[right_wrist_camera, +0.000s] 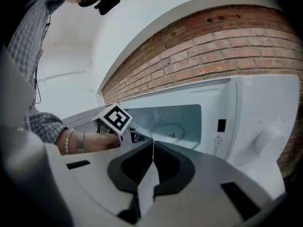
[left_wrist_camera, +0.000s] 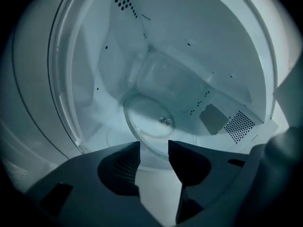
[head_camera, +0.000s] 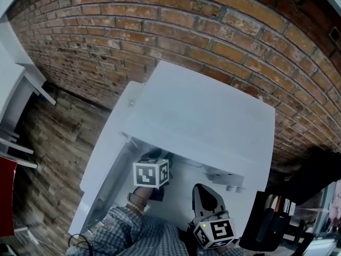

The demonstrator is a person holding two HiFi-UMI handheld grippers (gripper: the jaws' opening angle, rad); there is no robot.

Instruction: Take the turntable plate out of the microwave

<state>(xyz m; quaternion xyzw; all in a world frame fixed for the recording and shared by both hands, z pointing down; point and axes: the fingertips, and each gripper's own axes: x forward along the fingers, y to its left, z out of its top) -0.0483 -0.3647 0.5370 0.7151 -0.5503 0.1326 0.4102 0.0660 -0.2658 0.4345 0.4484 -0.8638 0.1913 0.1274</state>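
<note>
Our left gripper (left_wrist_camera: pixel 154 144) is reaching into the open microwave (head_camera: pixel 197 111). Its two fingers are spread apart, and nothing is between them yet. The glass plate (left_wrist_camera: pixel 149 119) lies flat on the floor inside the microwave, just past the fingertips. Our right gripper (right_wrist_camera: pixel 152 143) waits outside, in front of the microwave. Its fingers are pressed together and hold nothing.

We think the step now is to grab the plate. To do it well, we should go in low and slow. One finger should slide under the near edge of the plate and the other should come over the top. The edge should sit deep between the fingers before we squeeze.

Glass is smooth and can slip, so we should squeeze firmly but not too hard. Then we lift a little first, so the plate comes free of its seat in the middle. After that we pull it straight out and keep it flat. We must not bump the walls. Our right gripper could help hold the far side once the plate is out.
</note>
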